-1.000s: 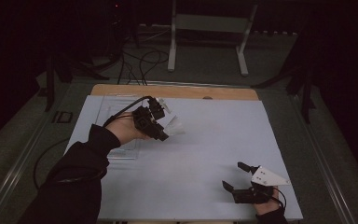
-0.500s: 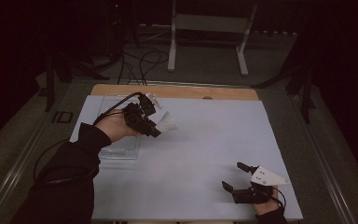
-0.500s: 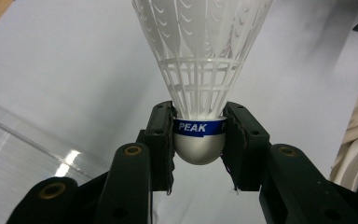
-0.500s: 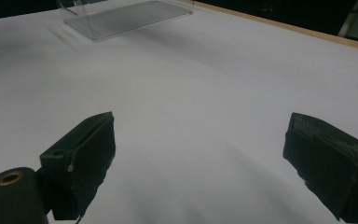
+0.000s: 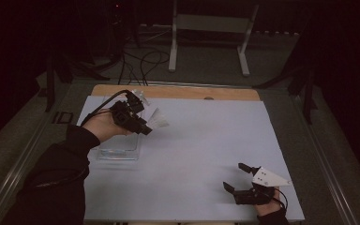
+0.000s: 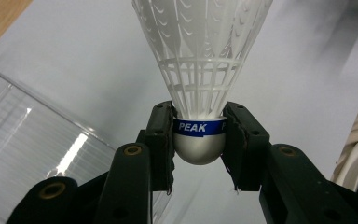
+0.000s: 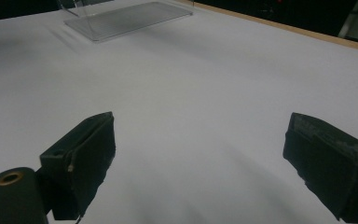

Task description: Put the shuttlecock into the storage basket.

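A white plastic shuttlecock point(image 6: 200, 70) with a blue band marked PEAK and a rounded pale cork is clamped at its cork by my left gripper point(image 6: 199, 135). Its skirt points away from the jaws. In the high view, the left gripper point(image 5: 143, 127) hangs above the table's left side and holds the shuttlecock point(image 5: 158, 119) just right of a clear plastic box point(image 5: 117, 150). My right gripper point(image 5: 233, 176) rests low near the front right edge of the table. In its own view, the right gripper point(image 7: 200, 144) stands wide open with nothing between the jaws.
A pale sheet point(image 5: 206, 140) covers the table, with a wooden strip point(image 5: 178, 92) along the far edge. The clear box point(image 7: 126, 18) lies far across the sheet in the right gripper view. A white stand point(image 5: 211, 28) and cables are on the floor beyond.
My left gripper has drifted a little to the left and away, carrying the shuttlecock towards the clear box. The right gripper has stayed put.
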Available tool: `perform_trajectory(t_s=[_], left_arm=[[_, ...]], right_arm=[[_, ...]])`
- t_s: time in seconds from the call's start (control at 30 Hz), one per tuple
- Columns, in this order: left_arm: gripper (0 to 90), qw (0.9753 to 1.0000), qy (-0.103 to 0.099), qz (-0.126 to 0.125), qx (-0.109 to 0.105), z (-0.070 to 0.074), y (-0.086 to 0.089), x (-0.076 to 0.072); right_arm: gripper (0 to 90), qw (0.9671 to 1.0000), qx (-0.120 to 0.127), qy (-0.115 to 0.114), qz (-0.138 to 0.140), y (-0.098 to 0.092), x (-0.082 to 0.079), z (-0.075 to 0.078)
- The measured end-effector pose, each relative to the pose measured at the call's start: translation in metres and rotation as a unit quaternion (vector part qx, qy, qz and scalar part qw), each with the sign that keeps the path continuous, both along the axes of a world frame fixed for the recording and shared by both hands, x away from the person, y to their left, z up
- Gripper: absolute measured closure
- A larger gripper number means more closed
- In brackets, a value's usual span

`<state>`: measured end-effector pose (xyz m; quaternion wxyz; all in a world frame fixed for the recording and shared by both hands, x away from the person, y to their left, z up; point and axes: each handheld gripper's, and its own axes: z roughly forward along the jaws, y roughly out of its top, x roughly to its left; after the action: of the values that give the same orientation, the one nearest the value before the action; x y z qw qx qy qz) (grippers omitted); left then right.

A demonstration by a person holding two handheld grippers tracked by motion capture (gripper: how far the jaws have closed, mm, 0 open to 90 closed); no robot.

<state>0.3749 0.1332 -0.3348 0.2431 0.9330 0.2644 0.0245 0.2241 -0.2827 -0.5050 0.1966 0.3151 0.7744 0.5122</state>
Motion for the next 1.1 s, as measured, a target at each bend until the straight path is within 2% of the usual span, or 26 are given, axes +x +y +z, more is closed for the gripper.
perform_trajectory(t_s=[0.27, 0.63, 1.1], left_arm=[[65.9, 0.9998, -0.004, 0.017, -0.008, 0.003, 0.017, 0.0], [65.8, 0.9992, -0.005, 0.038, -0.007, 0.003, 0.037, 0.002], [65.8, 0.9979, -0.004, 0.064, 0.004, -0.003, 0.058, 0.002]], right_arm=[[9.2, 1.0, -0.001, -0.001, -0.001, 0.0, 0.0, 0.0], [9.2, 1.0, -0.001, 0.001, 0.001, 0.0, 0.0, 0.0], [9.2, 1.0, -0.007, 0.0, 0.002, 0.002, -0.001, 0.0]])
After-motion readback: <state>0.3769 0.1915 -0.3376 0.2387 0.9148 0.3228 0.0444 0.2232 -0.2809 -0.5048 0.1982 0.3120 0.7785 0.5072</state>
